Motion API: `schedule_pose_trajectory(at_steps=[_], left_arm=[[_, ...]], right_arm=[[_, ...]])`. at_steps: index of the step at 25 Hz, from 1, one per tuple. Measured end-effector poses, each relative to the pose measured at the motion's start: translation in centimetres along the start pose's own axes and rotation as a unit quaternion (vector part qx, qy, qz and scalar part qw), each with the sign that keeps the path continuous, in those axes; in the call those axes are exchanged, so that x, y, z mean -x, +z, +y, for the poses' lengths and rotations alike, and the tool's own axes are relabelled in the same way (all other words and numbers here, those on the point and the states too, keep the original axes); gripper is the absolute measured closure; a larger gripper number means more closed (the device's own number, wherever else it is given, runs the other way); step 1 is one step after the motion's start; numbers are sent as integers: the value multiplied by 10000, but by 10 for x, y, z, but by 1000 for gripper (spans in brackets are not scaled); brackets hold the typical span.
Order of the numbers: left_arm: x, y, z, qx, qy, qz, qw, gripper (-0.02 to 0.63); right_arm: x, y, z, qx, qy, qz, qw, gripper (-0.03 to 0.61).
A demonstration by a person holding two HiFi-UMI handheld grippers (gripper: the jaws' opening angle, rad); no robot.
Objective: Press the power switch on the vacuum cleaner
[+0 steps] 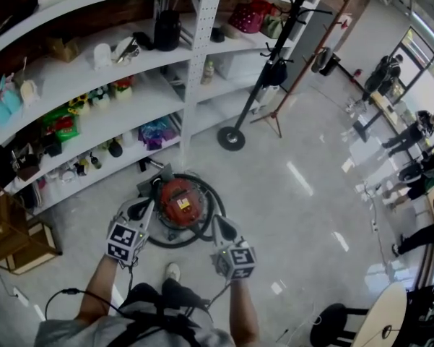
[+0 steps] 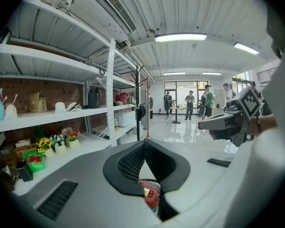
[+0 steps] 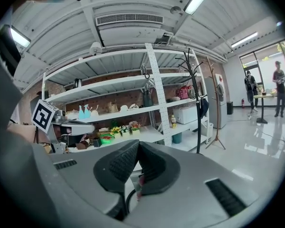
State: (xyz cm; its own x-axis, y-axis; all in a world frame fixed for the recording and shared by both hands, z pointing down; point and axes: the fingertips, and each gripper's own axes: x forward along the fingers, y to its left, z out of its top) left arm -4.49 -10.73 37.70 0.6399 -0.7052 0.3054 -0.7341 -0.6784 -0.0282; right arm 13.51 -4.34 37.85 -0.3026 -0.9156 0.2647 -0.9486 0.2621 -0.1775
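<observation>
vacuum cleaner (image 1: 179, 202): one, a red canister on the floor (image 1: 310, 194), just ahead of both grippers and between their tips.
shelving unit (image 1: 65, 82): one, white, several tiers loaded with small goods; beyond the vacuum cleaner, ahead and to the left of the left gripper.
black coat stand (image 1: 231, 138): one, on a round base; ahead of the right gripper, well apart from it.
wooden coat stand (image 1: 273, 116): one, just past the black one, further from the right gripper.
people (image 1: 419, 130): several by the windows, far off to the right gripper's side; too small to count firmly.
hose (image 1: 166, 242): one, black, lying in a ring around the canister; its near arc runs between the two grippers.
left gripper (image 1: 139, 210): one; pads meet at the tips, nothing between them. Held over the canister's left flank; contact cannot be told. The red body shows below its closed jaws in the left gripper view.
right gripper (image 1: 225, 228): one; pads also together, nothing held. Held at the canister's right side, over the hose ring.
vacuum cleaner, heading: long axis runs roughly away from the grippers toward the shelving, grey end farthest. Switch not distinguishable.
</observation>
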Motion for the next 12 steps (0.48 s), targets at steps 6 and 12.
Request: schedule_pose_trajectory(at_steps=[6,12], left_arm=[[-24,5,12,-7,75,116,9999,607],[-45,2,24,-11,14,203,9998,607]], right_arm=[[-26,6,-12,-27,141,156,9998,566],[-46,3,-26,-267,108,177,9994,566]])
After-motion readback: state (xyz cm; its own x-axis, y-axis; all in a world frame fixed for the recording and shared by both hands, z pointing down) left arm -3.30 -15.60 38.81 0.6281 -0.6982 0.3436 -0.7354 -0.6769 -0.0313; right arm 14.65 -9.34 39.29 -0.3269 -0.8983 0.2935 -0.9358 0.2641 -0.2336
